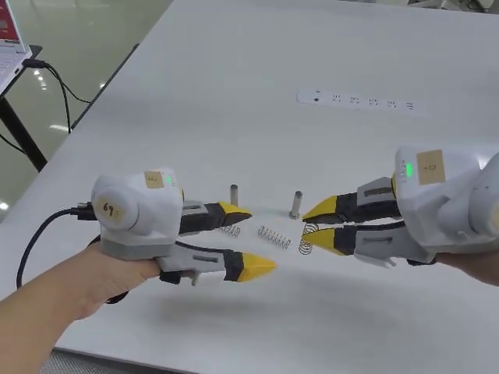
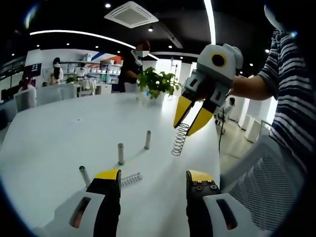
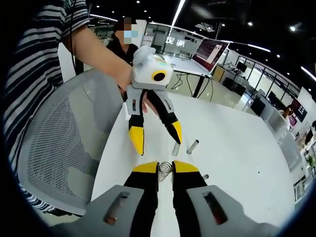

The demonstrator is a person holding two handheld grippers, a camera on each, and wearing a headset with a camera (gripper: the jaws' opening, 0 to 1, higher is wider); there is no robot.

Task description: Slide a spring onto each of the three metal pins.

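Worktop, white, carries the parts. Left hand-held gripper hovers with jaws wide apart and nothing between them. Right hand-held gripper is nearly closed, pinching one end of a spring, which hangs free above the worktop. Three pins stand between the two, none yet sleeved as far as we can see. A loose spring lies just beside them. We judge the springs light, thin-wired, and easily bent or flicked away. We would grip gently near one end, leaving the far opening clear for the pin.
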